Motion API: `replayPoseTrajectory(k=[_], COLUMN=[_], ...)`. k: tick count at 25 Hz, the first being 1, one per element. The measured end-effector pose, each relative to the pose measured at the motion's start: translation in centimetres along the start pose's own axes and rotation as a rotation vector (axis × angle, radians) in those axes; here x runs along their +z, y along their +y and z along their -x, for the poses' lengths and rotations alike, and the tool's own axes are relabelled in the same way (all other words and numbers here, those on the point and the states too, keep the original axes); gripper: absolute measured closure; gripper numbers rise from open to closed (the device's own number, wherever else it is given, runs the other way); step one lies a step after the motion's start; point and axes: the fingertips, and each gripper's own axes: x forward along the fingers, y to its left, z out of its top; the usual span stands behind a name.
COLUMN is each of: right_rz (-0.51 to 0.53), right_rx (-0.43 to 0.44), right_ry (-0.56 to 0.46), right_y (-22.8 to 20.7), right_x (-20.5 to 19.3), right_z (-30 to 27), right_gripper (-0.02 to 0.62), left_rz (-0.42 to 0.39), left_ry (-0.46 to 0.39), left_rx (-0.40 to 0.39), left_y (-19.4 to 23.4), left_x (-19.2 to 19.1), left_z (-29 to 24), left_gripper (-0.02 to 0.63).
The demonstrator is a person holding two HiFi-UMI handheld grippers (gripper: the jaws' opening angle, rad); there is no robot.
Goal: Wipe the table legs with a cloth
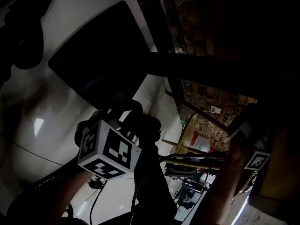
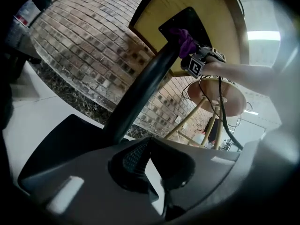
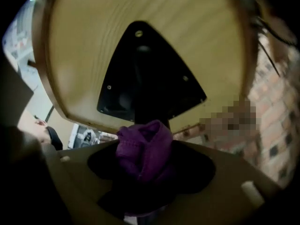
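Right claw (image 3: 143,158): clenched on a bunched purple cloth (image 2: 185,41), positioned at the top of the black desk leg (image 2: 140,93), just under the black mounting plate (image 3: 150,69) on the desk's wooden underside (image 2: 206,3). The cloth touches the leg there. Left claw (image 2: 150,148): jaws closed tip to tip, nothing between them, held low near the leg's foot, well apart from the right claw. A brick wall (image 2: 79,36) and a round wooden stool (image 2: 218,95) stand behind.

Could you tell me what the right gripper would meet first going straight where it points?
Most likely the top of the black table leg, just beyond the purple cloth in its jaws, beneath the mounting plate; depth is unclear.
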Motion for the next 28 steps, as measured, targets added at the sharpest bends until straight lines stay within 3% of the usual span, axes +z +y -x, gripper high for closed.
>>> replayPoseTrajectory(k=[6, 10, 15, 19, 23, 26, 28], right_rz=[-0.213, -0.393, -0.448, -0.356, -0.187, -0.023, 0.227], right_rx=[-0.004, -0.100, -0.206, -0.309, -0.394, -0.291, -0.143], right_ry=[0.011, 0.025, 0.175, 0.471, 0.909, 1.119, 1.204], right_y=[-2.2, -3.7, -4.0, -3.6, -2.1, 0.5, 2.4], right_x=[-11.9, -21.2, -31.4, -39.4, -46.0, -47.4, -46.5], right_z=[5.1, 9.1, 13.0, 15.8, 19.0, 19.0, 17.4], right_gripper=[0.288, 0.272, 0.270, 0.286, 0.442, 0.454, 0.459], left_rz=[0.022, 0.044, 0.084, 0.086, 0.115, 0.144, 0.155], left_ry=[0.016, 0.061, 0.087, 0.111, 0.214, 0.236, 0.224], left_rx=[0.035, 0.101, 0.171, 0.183, 0.148, 0.138, 0.145], left_y=[2.0, 4.4, 7.2, 7.9, 7.7, 8.0, 8.3], left_x=[-1.0, -1.9, -3.5, -4.5, -6.0, -5.9, -5.4], left_z=[-0.3, 0.4, 1.3, 1.3, 0.7, 0.7, 0.9], left_gripper=[0.589, 0.589, 0.589, 0.589, 0.589, 0.589, 0.589])
